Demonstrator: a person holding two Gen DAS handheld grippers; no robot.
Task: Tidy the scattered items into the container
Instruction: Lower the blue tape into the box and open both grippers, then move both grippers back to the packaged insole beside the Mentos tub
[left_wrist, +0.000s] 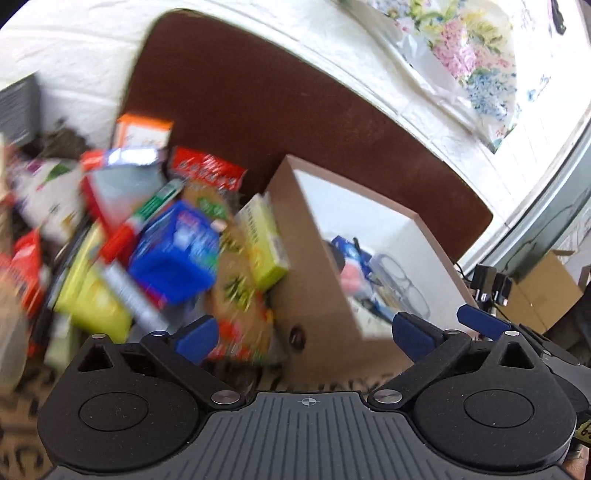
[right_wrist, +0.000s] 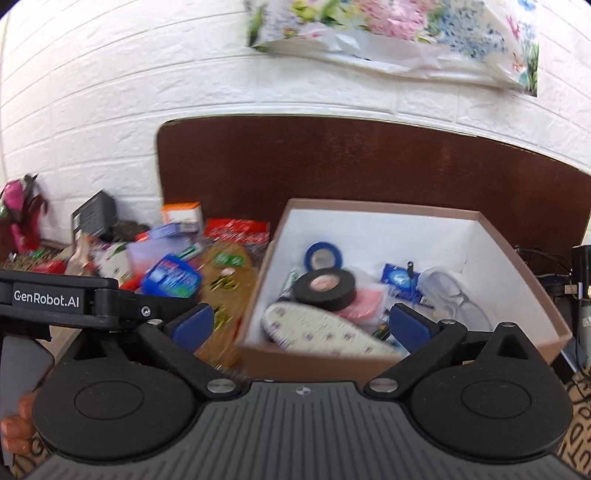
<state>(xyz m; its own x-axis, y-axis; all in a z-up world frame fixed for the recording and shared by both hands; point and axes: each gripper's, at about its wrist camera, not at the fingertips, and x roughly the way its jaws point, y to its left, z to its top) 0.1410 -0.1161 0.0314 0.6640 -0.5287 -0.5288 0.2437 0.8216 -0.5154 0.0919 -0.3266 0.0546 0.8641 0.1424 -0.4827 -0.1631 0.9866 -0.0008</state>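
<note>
White brick wall behind; box (right_wrist: 524, 295) rim clear; both hand-held grippers (left_wrist: 308, 332) (right_wrist: 301, 326) spread, empty.

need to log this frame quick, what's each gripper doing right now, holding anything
Left gripper: jaws open wide, nothing held.
Right gripper: jaws open wide, nothing held, above the near rim of the brown cardboard box.
</note>
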